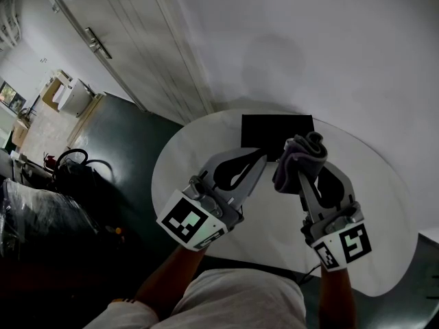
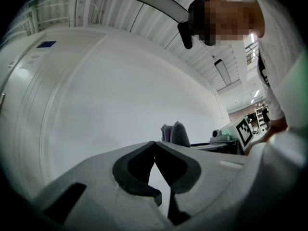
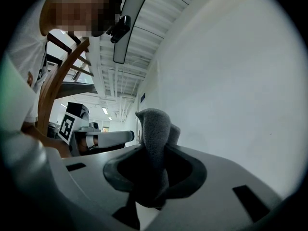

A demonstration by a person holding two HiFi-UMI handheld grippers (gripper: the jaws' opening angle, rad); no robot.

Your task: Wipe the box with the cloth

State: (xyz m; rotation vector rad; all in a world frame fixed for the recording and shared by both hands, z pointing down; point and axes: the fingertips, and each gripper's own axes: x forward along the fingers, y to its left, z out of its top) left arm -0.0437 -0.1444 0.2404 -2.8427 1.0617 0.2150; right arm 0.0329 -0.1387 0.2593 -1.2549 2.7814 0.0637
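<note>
Round white tabletop [image 1: 384, 211] against a white wall, dark floor to the left. Black box [image 1: 277, 130] lies flat on the far part of the tabletop, close to the wall.

Right hand-held gripper [image 1: 310, 177] is clamped on the grey cloth [image 1: 299, 157]. The cloth is bunched up and sticks out past the jaw tips. In the head view it overlaps the box's near right corner, but I can't tell if it touches the box. The right gripper view shows it clearly: the jaws of the right hand-held gripper [image 3: 156, 153] are closed on the cloth [image 3: 155, 134], which fills the gap between them and rises above it in a thick fold.

Left hand-held gripper [image 1: 258, 157] is closed with nothing held. In the left gripper view the jaws of the left hand-held gripper [image 2: 154, 144] meet at the tips, with only white tabletop showing through the opening behind them. In the head view its tips sit just beside the box's near edge, left of the cloth. Contact with the box is unclear.

The two hand-held grippers are side by side, near each other, both pointing toward the box. From the left gripper view the cloth [image 2: 175, 134] pokes up just past the jaws.

A dark bag [image 1: 79, 177] sits on the floor, well apart to the left.
</note>
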